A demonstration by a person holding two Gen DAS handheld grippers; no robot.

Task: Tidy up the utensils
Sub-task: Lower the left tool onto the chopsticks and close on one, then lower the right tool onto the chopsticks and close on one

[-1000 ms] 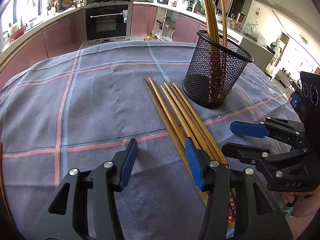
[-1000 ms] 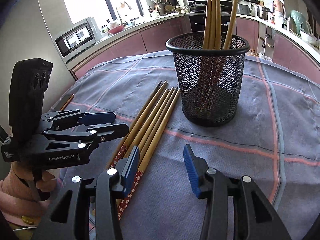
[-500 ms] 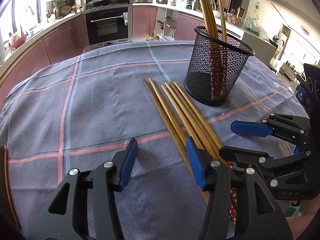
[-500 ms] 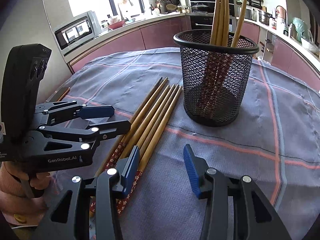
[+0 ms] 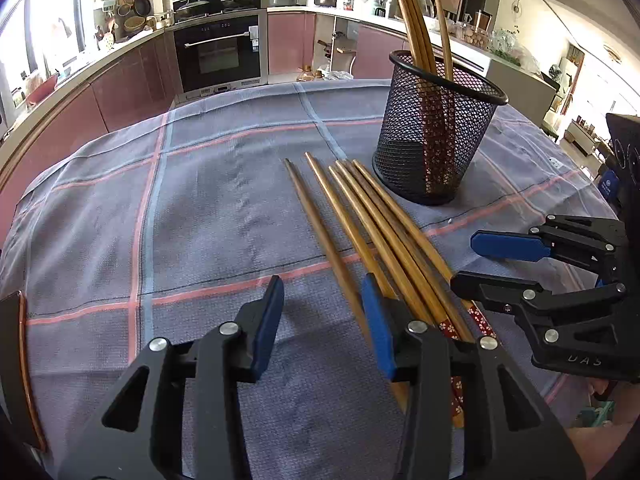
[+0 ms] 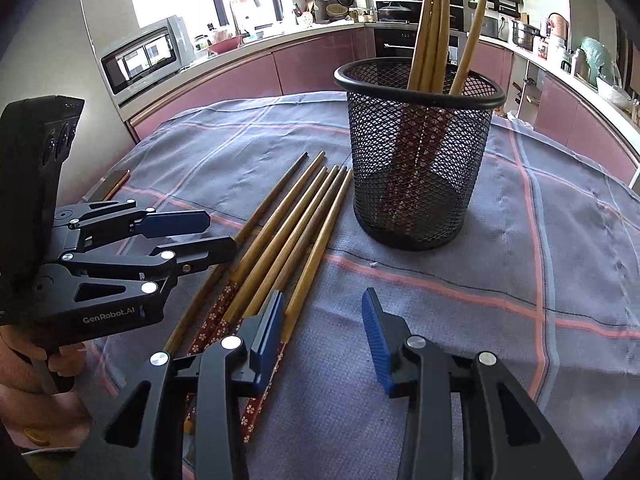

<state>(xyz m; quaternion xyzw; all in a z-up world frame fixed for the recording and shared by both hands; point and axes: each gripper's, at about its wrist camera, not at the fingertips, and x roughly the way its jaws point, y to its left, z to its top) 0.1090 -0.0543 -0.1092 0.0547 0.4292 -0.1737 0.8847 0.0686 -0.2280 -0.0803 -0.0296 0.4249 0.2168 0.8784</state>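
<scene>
Several wooden chopsticks (image 5: 372,232) lie side by side on the checked cloth; they also show in the right wrist view (image 6: 296,232). A black mesh holder (image 5: 434,140) stands upright behind them with several chopsticks inside, seen too in the right wrist view (image 6: 416,156). My left gripper (image 5: 322,324) is open and empty, low over the chopsticks' red patterned ends. My right gripper (image 6: 322,330) is open and empty, just right of those ends. Each gripper shows in the other's view: the right (image 5: 476,260), the left (image 6: 218,232).
The grey-blue cloth (image 5: 200,208) covers the table. A thin dark object (image 6: 110,184) lies at the cloth's left edge. Kitchen counters, an oven (image 5: 222,56) and a microwave (image 6: 144,56) stand beyond the table.
Both grippers have moved forward a little toward the chopsticks and the holder. Both stay open. The chopsticks have not moved.
</scene>
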